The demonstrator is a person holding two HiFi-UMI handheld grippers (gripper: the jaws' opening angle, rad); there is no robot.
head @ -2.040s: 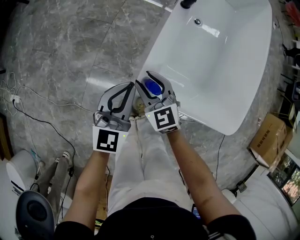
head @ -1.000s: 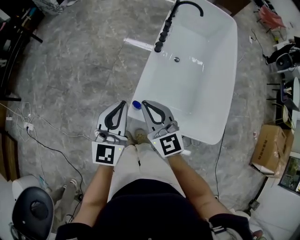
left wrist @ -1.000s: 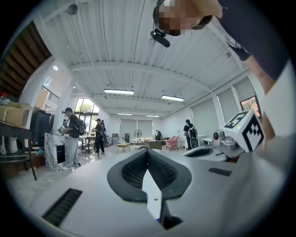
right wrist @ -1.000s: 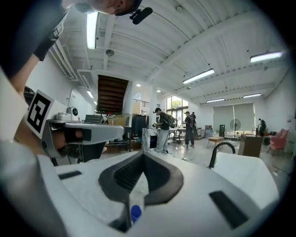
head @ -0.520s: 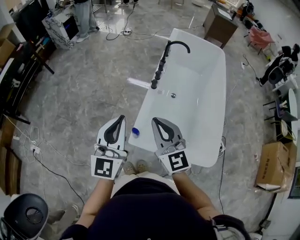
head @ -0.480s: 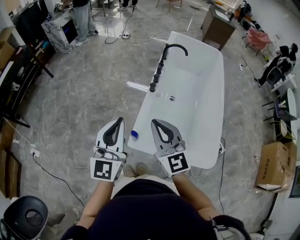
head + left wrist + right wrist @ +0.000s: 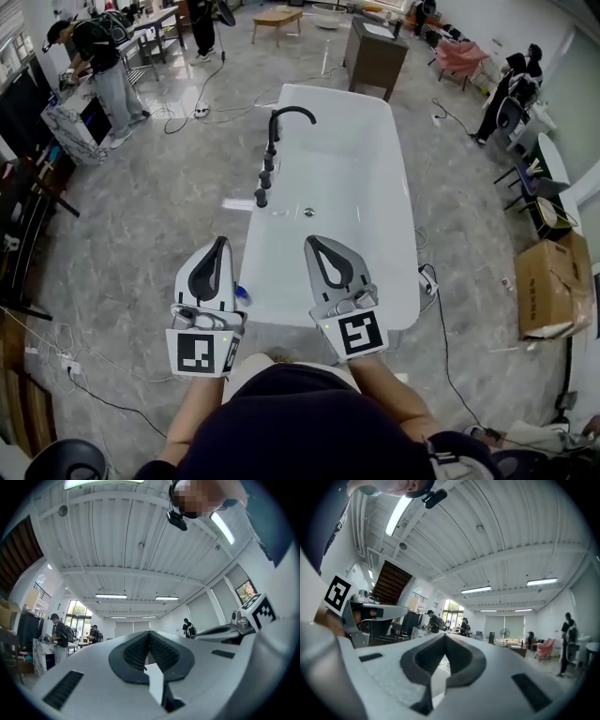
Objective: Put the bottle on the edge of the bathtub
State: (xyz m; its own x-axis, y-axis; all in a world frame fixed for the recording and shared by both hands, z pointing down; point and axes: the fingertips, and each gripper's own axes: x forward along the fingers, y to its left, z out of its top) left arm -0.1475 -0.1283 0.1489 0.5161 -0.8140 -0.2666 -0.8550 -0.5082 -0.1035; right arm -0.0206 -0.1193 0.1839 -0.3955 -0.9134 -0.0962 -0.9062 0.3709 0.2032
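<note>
The bottle, of which only a small blue cap shows, stands at the near left corner of the white bathtub, on its rim. My left gripper hovers just left of it and hides part of it. My right gripper hangs over the tub's near rim, to the bottle's right. Both are shut with nothing between the jaws. In the left gripper view the left gripper points at the far room and ceiling with its pads meeting. The right gripper in its own view looks the same.
A black faucet and black knobs line the tub's left rim; a drain sits inside. A cardboard box and a cable lie on the marble floor at right. People stand at the back left.
Two seconds ago the right gripper held the bottle; it now stands free on the rim. Both grippers have risen and spread apart, and the head view has lifted to show the whole tub.
</note>
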